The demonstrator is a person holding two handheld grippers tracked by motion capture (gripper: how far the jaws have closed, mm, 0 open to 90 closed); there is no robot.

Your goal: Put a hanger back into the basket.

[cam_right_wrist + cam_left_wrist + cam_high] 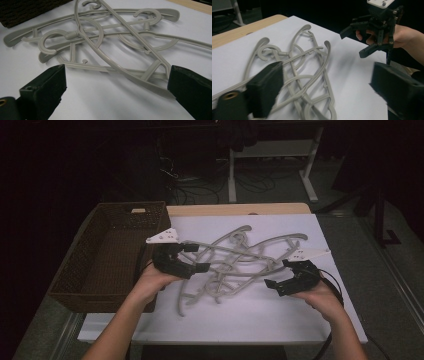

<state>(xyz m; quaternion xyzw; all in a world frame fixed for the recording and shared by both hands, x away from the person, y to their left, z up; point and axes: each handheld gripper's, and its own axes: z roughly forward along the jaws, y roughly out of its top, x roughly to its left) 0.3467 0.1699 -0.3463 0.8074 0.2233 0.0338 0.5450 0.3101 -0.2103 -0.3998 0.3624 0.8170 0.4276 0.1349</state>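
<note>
The fingers of the left gripper (194,258) stand apart, nothing pinched, over the left end of the hangers (240,262); in the left gripper view one dark finger (265,91) overlaps a grey arm of the pile and the other sits well off to the side over bare white. Whether that finger touches the plastic I cannot tell. To its left, a brown wicker basket (80,270) stands at the tabletop's edge.

The hangers, grey plastic, lie tangled in a loose heap in the middle of the white tabletop (250,320), hooks and arms crossing one another.

The right gripper (276,286) hovers at the pile's right end, fingers also spread wide and holding nothing. In the right gripper view the tip of one hanger arm (160,90) lies between them, close to the right-hand finger (192,91), the other finger over bare tabletop.
</note>
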